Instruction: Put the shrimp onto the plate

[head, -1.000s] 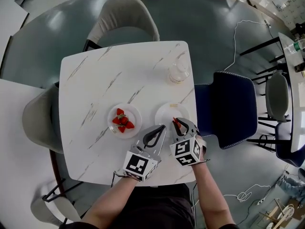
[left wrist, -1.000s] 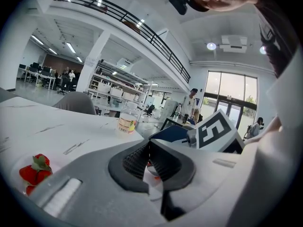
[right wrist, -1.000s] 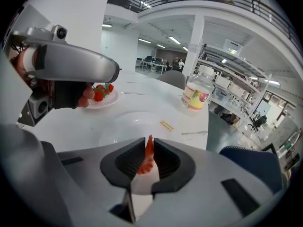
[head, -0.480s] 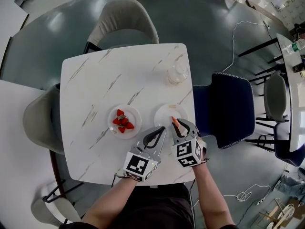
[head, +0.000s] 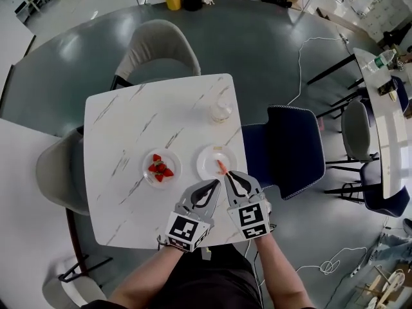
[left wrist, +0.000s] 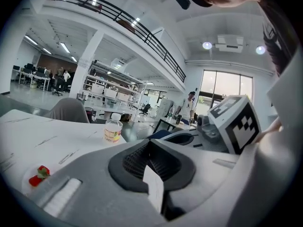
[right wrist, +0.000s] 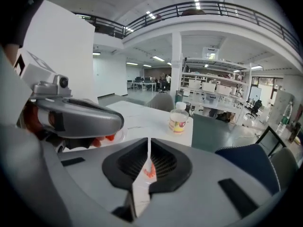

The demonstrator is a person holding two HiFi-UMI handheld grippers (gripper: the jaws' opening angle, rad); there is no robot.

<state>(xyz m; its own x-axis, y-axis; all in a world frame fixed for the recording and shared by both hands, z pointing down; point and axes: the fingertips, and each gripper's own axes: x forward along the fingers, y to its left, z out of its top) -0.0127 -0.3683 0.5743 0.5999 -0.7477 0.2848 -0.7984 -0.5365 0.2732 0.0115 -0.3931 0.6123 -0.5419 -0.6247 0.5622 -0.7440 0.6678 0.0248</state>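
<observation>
Right gripper (head: pixel 226 176), low and just right of centre in the head view, jaws pressed together and pinching the shrimp (head: pixel 221 167). In the right gripper view, an orange sliver caught in the seam where the jaws meet. Pointed up-frame, with the shrimp poking out past the tips over the lower right part of the plate (head: pixel 207 159). Whether touching the plate or just above it, cannot tell. White round plate, just right of centre in the frame.

Left gripper (head: pixel 216 184) just beside it on the left, tips angled toward the right one. Jaws closed on each other with nothing held, short of the plate and near the bench's lower edge. Marker cube (head: pixel 185 227) at the back of the left one, another cube (head: pixel 250 216) at the back of the right. Forearm behind each, running down to the bottom of the frame.

Second plate (head: pixel 147 172) left of centre, level with the first and apart from it, carrying a small heap of red strawberries (head: pixel 160 168). Clear bottle (head: pixel 221 111) further up-frame, upright, near the right edge of the bench, beyond the shrimp's plate.

Square white bench (head: pixel 141 127) with grey marble veins. Grey chair (head: pixel 161 44) at the top side, another grey chair (head: pixel 55 172) at the left, navy chair (head: pixel 290 150) at the right, close against the bench edge. Grey-green floor all around, white cable (head: pixel 309 50) trailing across it at upper right.
</observation>
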